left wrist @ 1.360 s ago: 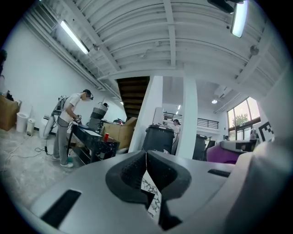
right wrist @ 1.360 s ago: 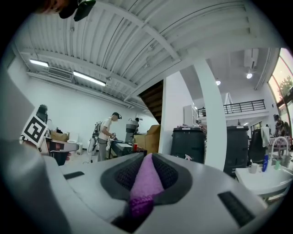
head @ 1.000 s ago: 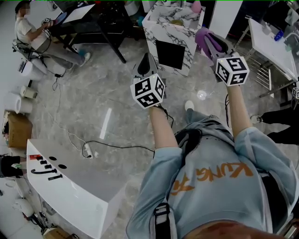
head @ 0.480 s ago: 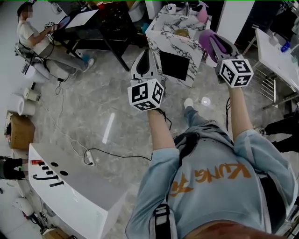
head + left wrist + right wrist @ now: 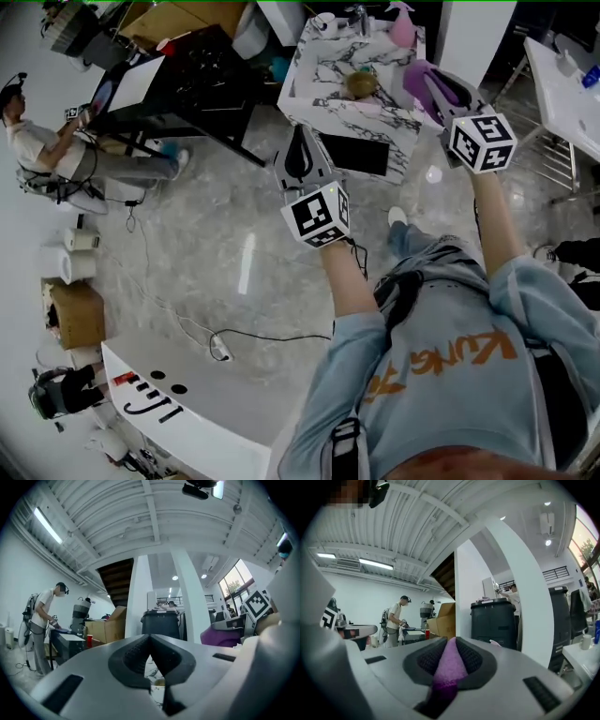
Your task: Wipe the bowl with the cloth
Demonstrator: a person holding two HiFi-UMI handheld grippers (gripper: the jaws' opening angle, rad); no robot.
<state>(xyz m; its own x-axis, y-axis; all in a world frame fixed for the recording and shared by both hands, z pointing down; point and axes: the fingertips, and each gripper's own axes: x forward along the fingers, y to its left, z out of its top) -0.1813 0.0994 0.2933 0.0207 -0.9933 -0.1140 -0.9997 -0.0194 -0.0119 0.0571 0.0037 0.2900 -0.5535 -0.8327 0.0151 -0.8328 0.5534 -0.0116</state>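
A brownish bowl (image 5: 359, 84) sits on the marble-topped table (image 5: 323, 112) ahead of me. My left gripper (image 5: 300, 136) is held out level toward the table's near edge, shut with nothing between its jaws; the left gripper view shows its pads (image 5: 136, 656) meeting. My right gripper (image 5: 433, 86) hovers over the table's right side, just right of the bowl, shut on a purple cloth (image 5: 417, 80). That cloth (image 5: 449, 665) fills the gap between the right jaws. From the left gripper view the cloth (image 5: 220, 634) shows at right.
A pink bottle (image 5: 401, 28) and a white cup (image 5: 325, 21) stand at the table's far end. A black desk (image 5: 187, 75) with a seated person (image 5: 42, 155) lies left. A white counter (image 5: 197, 422) and a floor cable (image 5: 220, 342) are at lower left, with a metal rack (image 5: 562, 159) at right.
Both grippers have moved forward toward the marble table, which now lies nearer, with the bowl in plain sight. The right gripper still holds the cloth.
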